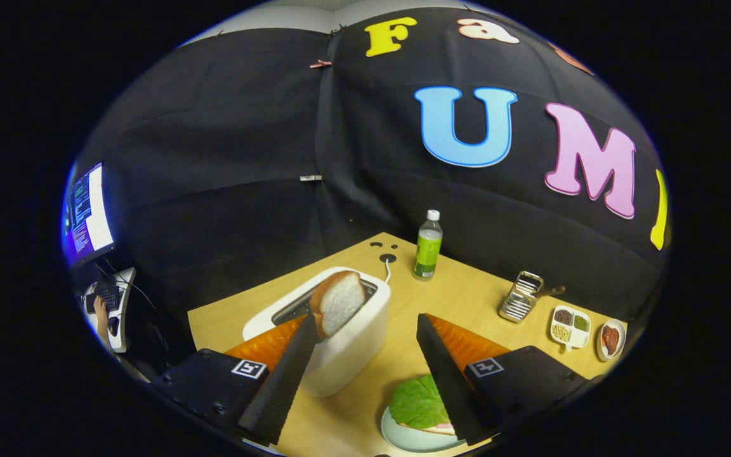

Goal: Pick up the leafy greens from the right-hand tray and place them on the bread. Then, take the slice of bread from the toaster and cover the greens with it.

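Bread slice stands tilted in the slot of the white toaster, its crust edge up and its pale crumb face toward my camera, just ahead of the tip of my left finger; whether the tip touches it I cannot tell. My gripper is spread wide, the two black fingers well apart and nothing clamped between them, the right finger crossing in front of the pale plate. On that plate the leafy greens already lie over the lower slice of bread, of which I see only a thin edge under the leaf, partly hidden by the right finger. Plate and toaster sit near each other on the wooden table, the plate closer to me and between the fingers. Beyond the toaster a green-labelled bottle with a white cap stands upright, close to a dark cable port in the tabletop from which a white cord runs toward the toaster. To the right of the bottle rests a metal wire rack, then a small divided dish holding sorted bits of food, then a little bowl with something reddish. Off past the table's left side, a lit monitor glows above a desk where a hand rests by a keyboard.
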`<act>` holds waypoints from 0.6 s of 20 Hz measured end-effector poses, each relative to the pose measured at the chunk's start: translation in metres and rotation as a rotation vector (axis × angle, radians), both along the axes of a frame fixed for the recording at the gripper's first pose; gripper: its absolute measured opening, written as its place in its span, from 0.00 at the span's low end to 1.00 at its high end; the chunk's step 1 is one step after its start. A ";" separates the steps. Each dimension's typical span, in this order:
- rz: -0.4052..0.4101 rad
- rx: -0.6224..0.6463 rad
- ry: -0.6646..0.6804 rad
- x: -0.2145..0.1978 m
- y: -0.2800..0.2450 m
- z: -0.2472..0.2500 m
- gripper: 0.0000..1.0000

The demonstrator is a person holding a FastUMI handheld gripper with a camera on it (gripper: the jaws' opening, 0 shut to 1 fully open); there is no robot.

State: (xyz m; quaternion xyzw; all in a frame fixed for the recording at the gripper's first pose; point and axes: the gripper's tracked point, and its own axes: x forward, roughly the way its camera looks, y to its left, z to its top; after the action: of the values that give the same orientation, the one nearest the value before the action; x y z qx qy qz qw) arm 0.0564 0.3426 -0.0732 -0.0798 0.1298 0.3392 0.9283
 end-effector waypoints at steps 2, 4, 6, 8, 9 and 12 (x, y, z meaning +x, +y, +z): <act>0.025 -0.005 -0.020 0.001 0.022 0.004 0.99; 0.043 -0.015 -0.029 0.002 0.042 0.003 0.99; 0.040 -0.035 -0.048 0.010 0.059 0.002 0.98; 0.023 -0.068 -0.059 0.021 0.071 -0.007 0.98; 0.012 -0.084 -0.058 0.026 0.076 -0.013 0.98; -0.036 -0.116 -0.053 0.043 0.088 -0.027 0.98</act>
State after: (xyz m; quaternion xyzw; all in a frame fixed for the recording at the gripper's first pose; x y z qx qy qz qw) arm 0.0998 0.4301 -0.0999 -0.1399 0.1261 0.3122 0.9311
